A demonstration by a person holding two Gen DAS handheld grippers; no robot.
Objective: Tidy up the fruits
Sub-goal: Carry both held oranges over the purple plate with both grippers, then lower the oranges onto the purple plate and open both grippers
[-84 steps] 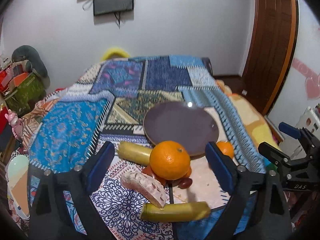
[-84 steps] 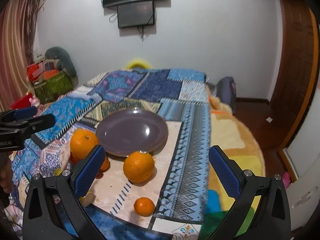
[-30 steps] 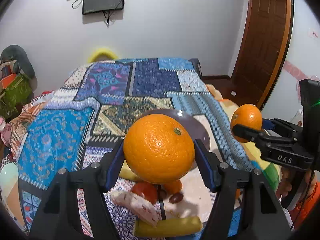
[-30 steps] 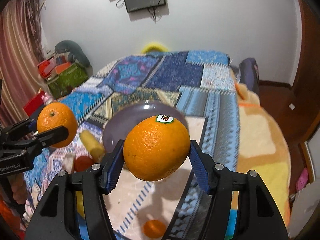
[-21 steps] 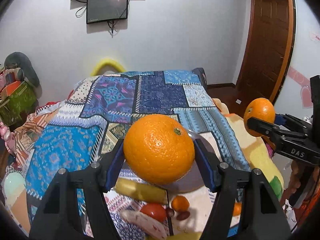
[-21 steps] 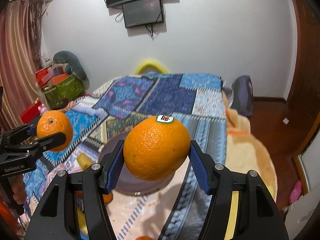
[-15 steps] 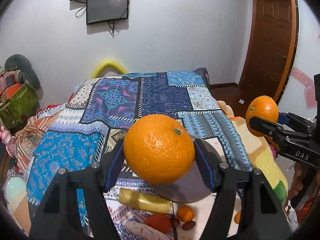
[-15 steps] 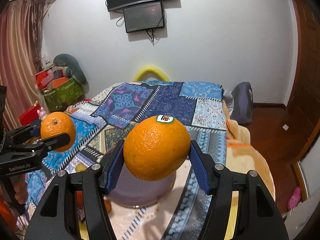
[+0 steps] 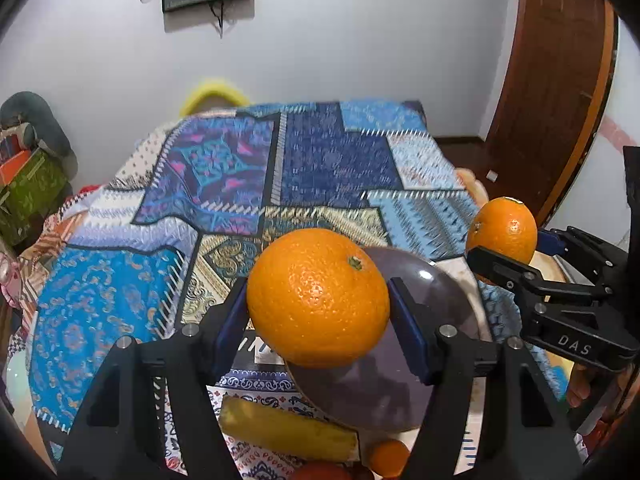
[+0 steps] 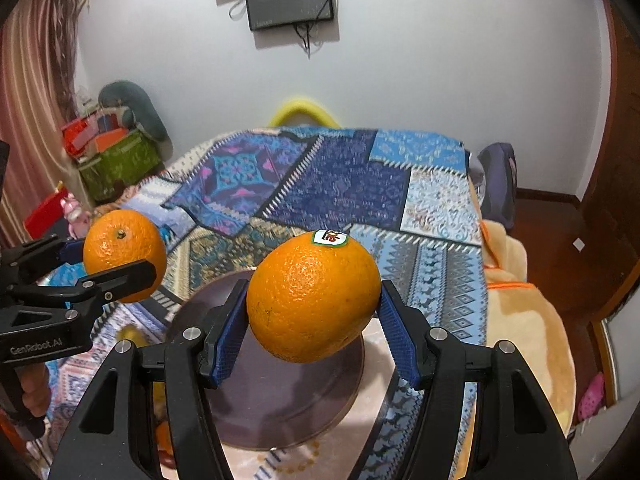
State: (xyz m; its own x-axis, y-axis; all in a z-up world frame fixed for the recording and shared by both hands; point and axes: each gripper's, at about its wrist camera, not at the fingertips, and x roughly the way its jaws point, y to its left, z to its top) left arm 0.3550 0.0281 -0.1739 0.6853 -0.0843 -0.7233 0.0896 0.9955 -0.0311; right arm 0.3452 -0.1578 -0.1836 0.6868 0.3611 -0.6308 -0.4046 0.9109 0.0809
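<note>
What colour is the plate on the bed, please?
Dark purple-grey plate, clearest in the right wrist view.

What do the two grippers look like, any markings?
Both are matte black plastic with two angled arms, silver screw heads at the pivots and blue ribbed pads lining the jaws. The left gripper carries pale "GenRobot.AI" lettering on its side, seen from the right wrist view. The right gripper carries "DAS" on its side, seen from the left wrist view. No cables or sleeves show.
</note>
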